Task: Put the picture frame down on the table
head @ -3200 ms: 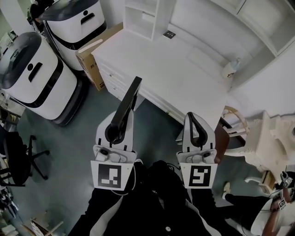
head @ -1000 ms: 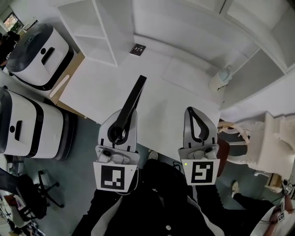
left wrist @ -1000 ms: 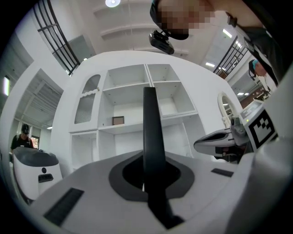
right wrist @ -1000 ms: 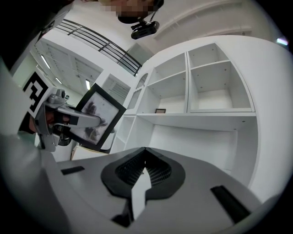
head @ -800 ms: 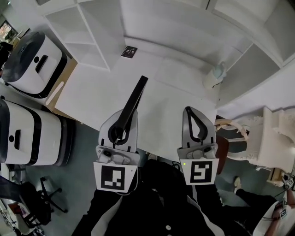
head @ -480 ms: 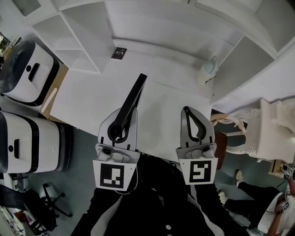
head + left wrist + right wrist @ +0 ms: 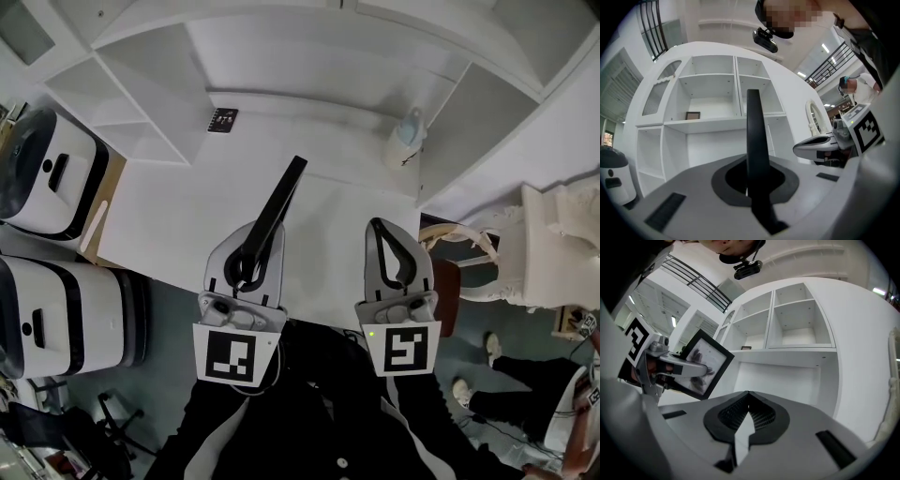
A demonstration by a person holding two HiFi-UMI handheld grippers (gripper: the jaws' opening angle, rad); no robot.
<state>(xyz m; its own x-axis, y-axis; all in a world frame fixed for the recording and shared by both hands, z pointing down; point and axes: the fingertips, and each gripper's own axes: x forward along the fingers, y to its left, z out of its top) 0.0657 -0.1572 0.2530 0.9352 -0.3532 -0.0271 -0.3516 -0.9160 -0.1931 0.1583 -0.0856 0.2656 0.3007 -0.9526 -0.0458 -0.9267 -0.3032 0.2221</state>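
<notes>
A black picture frame (image 7: 278, 200) is gripped by its lower end in the left gripper (image 7: 247, 255), whose jaws are clamped on it. In the head view the frame is seen edge-on, slanted toward 1 o'clock over the white table (image 7: 169, 211). Whether it touches the tabletop cannot be told. In the left gripper view the frame is shown as a dark upright bar rising from between the jaws at 12 o'clock. In the right gripper view its glazed face is seen at 9 o'clock, tilted.

The right gripper (image 7: 390, 246) is held beside the left one at 3 o'clock, with its jaws drawn together at the tips and nothing between them.

On the table, a small dark card (image 7: 223, 119) is seen at 11 o'clock and a pale bottle (image 7: 404, 133) at 1 o'clock, both well apart from the frame. White open shelves (image 7: 122, 89) are set behind the table. Two white-and-black machines (image 7: 42, 169) are parked at 9 o'clock, and a chair (image 7: 464, 253) is seen at 3 o'clock.
</notes>
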